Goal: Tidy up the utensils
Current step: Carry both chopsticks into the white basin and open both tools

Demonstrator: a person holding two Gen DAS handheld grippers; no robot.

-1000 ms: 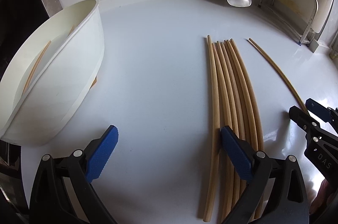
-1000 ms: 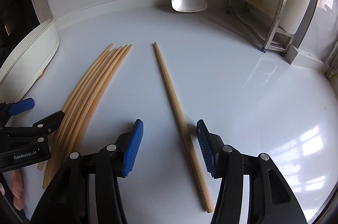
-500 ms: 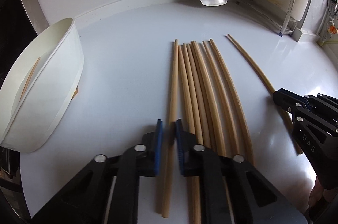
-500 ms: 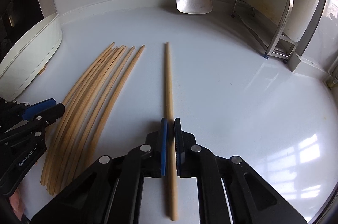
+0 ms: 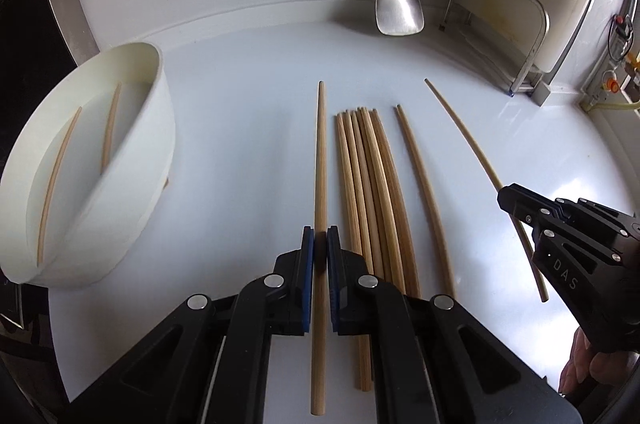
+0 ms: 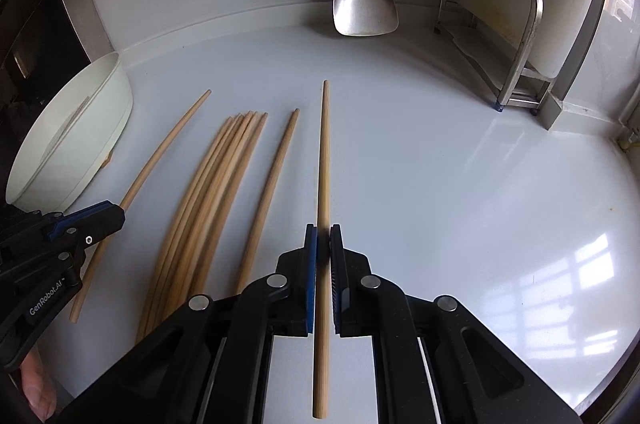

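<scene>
The left hand-held gripper (image 5: 319, 254) has just clamped one chopstick (image 5: 320, 160) and raised it off the surface (image 5: 248, 152); the right hand-held gripper (image 6: 323, 252) likewise holds another chopstick (image 6: 323, 152). Both can go to the white bowl (image 5: 132, 160) next.

Chopsticks (image 5: 370, 184) look like matt pale wood; the worktop (image 6: 460, 184) is glossy and smooth; the tub (image 5: 132, 160) at nine o'clock looks matt white plastic; the spatula (image 6: 366, 10) at twelve is brushed metal.

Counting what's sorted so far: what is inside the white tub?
Two chopsticks lie inside the white tub, one on each side of a divider. The near wall hides its lower floor.
</scene>
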